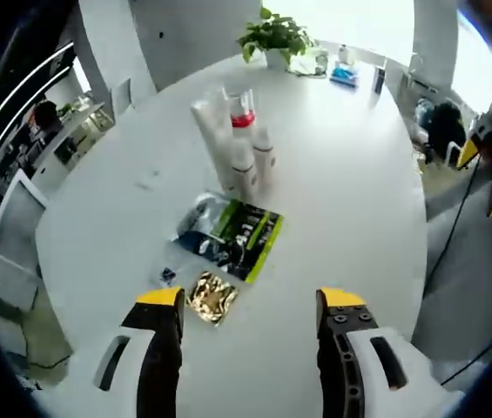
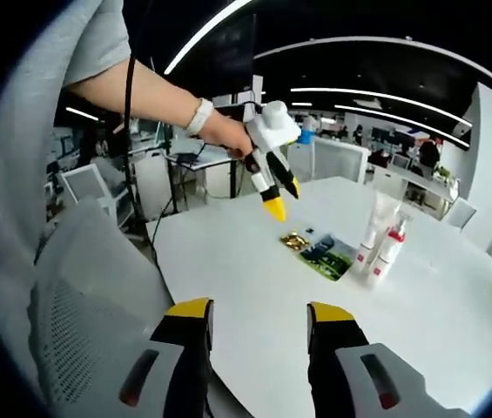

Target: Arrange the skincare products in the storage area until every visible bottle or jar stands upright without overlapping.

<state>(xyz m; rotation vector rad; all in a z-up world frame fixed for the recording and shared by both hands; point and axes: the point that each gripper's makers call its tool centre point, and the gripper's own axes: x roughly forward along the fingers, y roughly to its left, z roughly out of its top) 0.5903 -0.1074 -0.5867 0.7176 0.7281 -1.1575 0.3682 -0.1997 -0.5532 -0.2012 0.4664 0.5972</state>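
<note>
White office table (image 1: pixel 359 200) | bottles (image 1: pixel 239 144) seen upright ahead of L gripper (image 1: pixel 250 305), sachets (image 1: pixel 228 235) lying flat nearer | both grippers released, nothing held | R gripper (image 2: pixel 254 318) well back | arranging judged barely begun.

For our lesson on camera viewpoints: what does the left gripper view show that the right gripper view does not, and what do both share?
Left gripper view alone: a potted plant at the table's far edge. Right gripper view alone: a person's arm holding the left gripper above the white table, plus a grey chair. Both share the upright bottles, the green sachet and the gold packet.
</note>
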